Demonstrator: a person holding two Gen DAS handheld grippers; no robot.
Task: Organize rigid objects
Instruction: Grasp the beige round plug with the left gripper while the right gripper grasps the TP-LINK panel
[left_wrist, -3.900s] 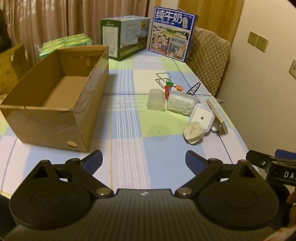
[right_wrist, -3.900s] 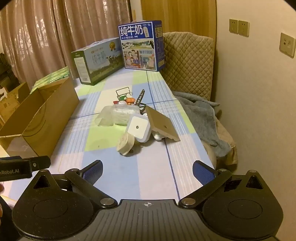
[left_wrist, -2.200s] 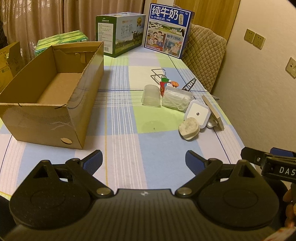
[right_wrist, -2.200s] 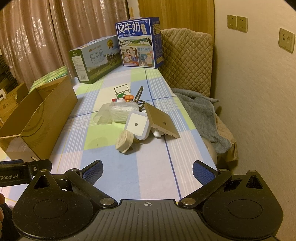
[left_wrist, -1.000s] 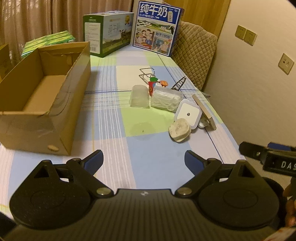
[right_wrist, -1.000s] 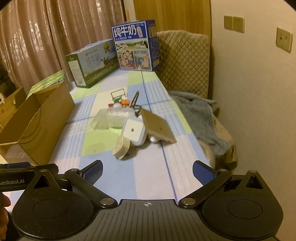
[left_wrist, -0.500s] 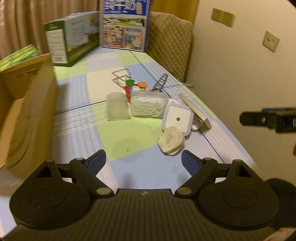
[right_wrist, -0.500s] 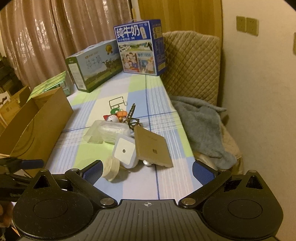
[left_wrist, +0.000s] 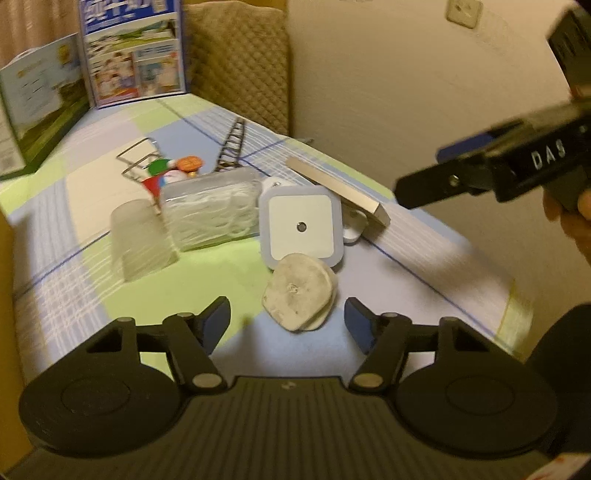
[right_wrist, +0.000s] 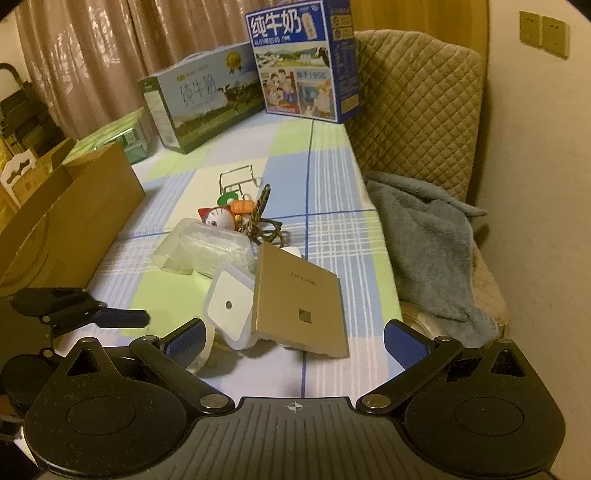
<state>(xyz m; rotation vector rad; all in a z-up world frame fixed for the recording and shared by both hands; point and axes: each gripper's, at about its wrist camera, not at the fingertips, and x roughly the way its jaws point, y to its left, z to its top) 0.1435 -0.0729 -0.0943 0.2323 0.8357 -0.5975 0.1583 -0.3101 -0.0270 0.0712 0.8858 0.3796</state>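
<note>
A pile of small objects lies on the checked tablecloth. A beige plug adapter (left_wrist: 299, 292) sits just ahead of my open left gripper (left_wrist: 287, 320), between the fingers' line. Behind it leans a white square night light (left_wrist: 300, 226) (right_wrist: 229, 306), then a gold flat panel (left_wrist: 340, 192) (right_wrist: 299, 300). A clear box of white items (left_wrist: 210, 214) (right_wrist: 210, 251) and a frosted cup (left_wrist: 142, 240) lie to the left. My right gripper (right_wrist: 293, 338) is open, close over the night light and gold panel.
A cardboard box (right_wrist: 70, 221) stands at the left. Two milk cartons (right_wrist: 303, 62) (right_wrist: 199, 99) stand at the table's far end. A wire rack (right_wrist: 238, 181), toys (right_wrist: 221, 218) and a braided cord (right_wrist: 262, 214) lie behind the pile. A chair with a grey blanket (right_wrist: 424, 236) is at the right.
Both grippers have moved forward and down toward the pile; the left one swung right, so the cardboard box has left its view. Both stay open.
</note>
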